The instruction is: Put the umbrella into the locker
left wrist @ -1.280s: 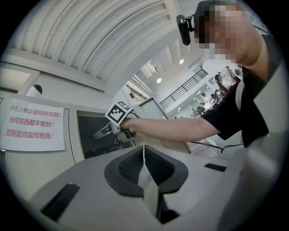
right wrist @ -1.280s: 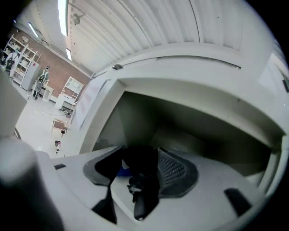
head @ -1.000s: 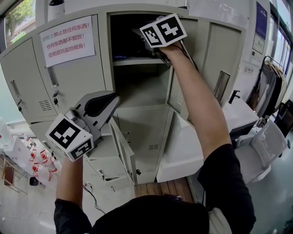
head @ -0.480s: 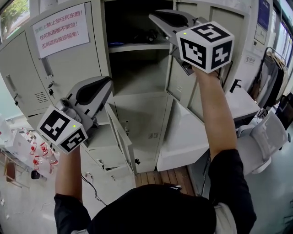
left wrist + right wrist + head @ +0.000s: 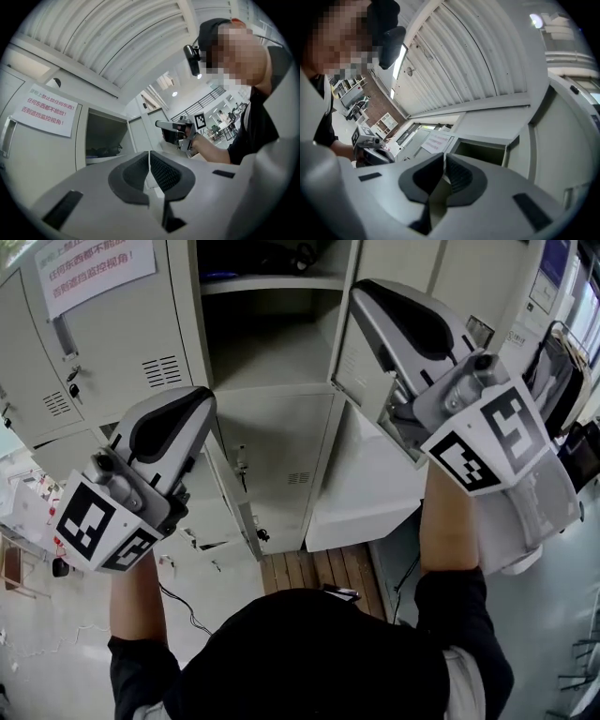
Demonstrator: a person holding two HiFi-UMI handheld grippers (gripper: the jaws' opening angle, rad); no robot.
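Note:
A dark folded umbrella (image 5: 267, 257) lies on the upper shelf of the open grey locker (image 5: 272, 343); in the left gripper view the umbrella (image 5: 101, 152) shows as a dark bundle on that shelf. My right gripper (image 5: 364, 289) is outside the locker, in front of its open door, pointing up; its jaws have just been closing and now stand shut with nothing between them (image 5: 444, 174). My left gripper (image 5: 187, 397) is held low at the left, shut and empty (image 5: 149, 169), pointing at the locker's lower part.
The upper door (image 5: 394, 324) swings open to the right, and a lower door (image 5: 230, 493) stands ajar. A white paper sign (image 5: 80, 263) hangs on the neighbouring locker. A chair (image 5: 553, 512) and hanging clothes stand at the right. Cables trail on the floor (image 5: 178, 601).
My right gripper has come out of the upper compartment, down and to the right, leaving the umbrella on the shelf. The left gripper sank a little.

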